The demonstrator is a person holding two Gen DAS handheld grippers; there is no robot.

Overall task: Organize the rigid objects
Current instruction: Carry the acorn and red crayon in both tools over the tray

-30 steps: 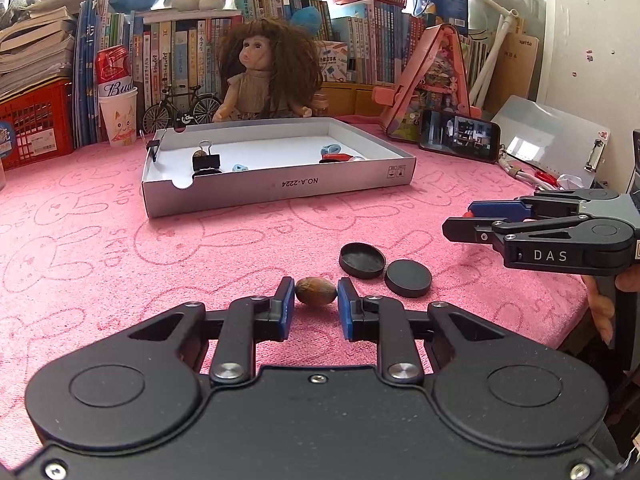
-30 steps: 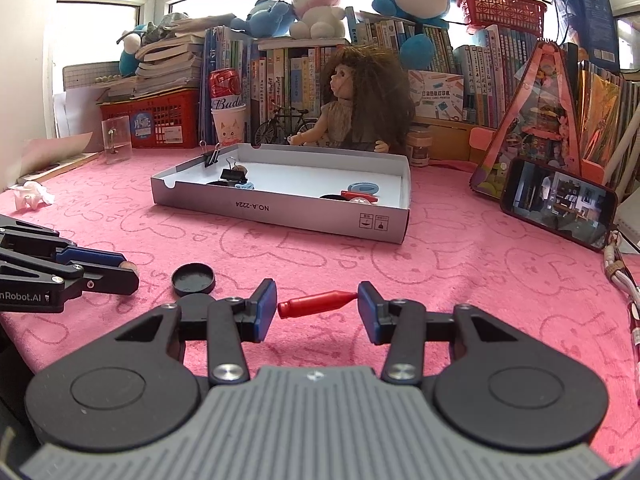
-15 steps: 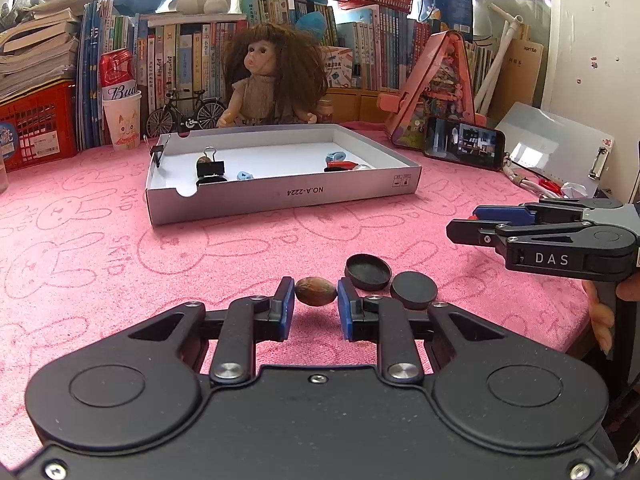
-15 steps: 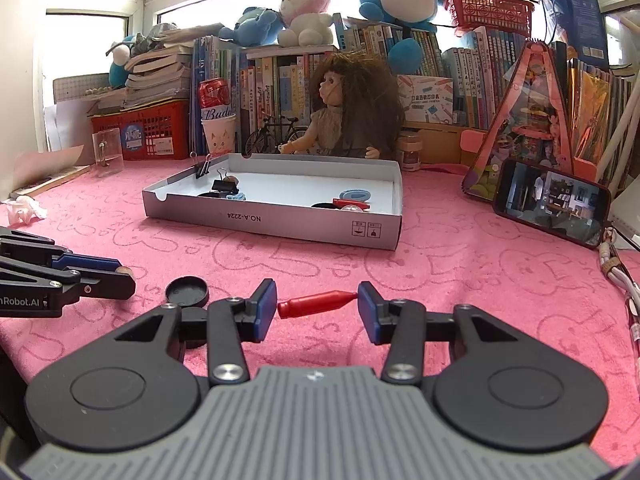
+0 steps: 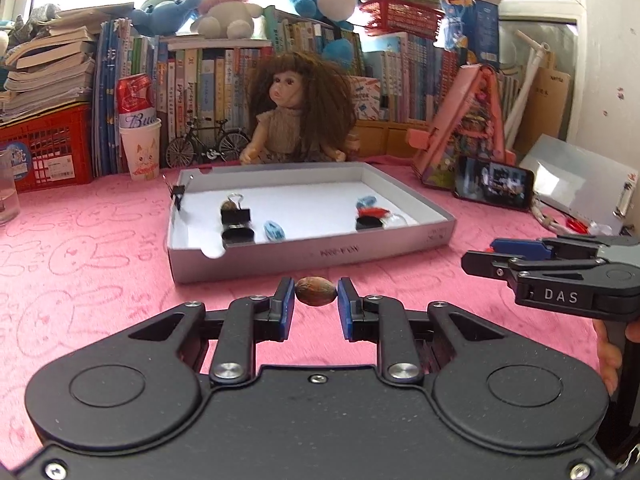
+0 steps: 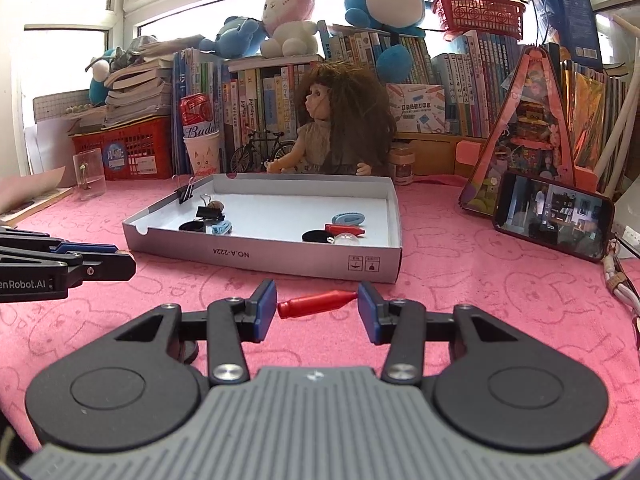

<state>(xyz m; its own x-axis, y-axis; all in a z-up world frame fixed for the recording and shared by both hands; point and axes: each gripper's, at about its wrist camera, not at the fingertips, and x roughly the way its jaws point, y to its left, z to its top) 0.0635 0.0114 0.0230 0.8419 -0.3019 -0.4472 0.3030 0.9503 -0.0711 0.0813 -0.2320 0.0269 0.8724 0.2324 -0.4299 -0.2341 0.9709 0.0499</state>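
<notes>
Both hands have moved closer to the gray box, the left gripper clamped on a brown nut and the right gripper clamped on a red cap, likely to drop them inside.

The left gripper has a matte black body with two round raised discs, angular black linkage arms with triangular cut-outs, silver pivot screws and blue pads on its fingers. Seen from the right wrist camera, its side carries white lettering ending "enRobot.AI". The right gripper is built alike, except that its centre plate is grey and ribbed. Its side bears the white letters "DAS". A hand shows beneath it at the frame's right edge.
</notes>
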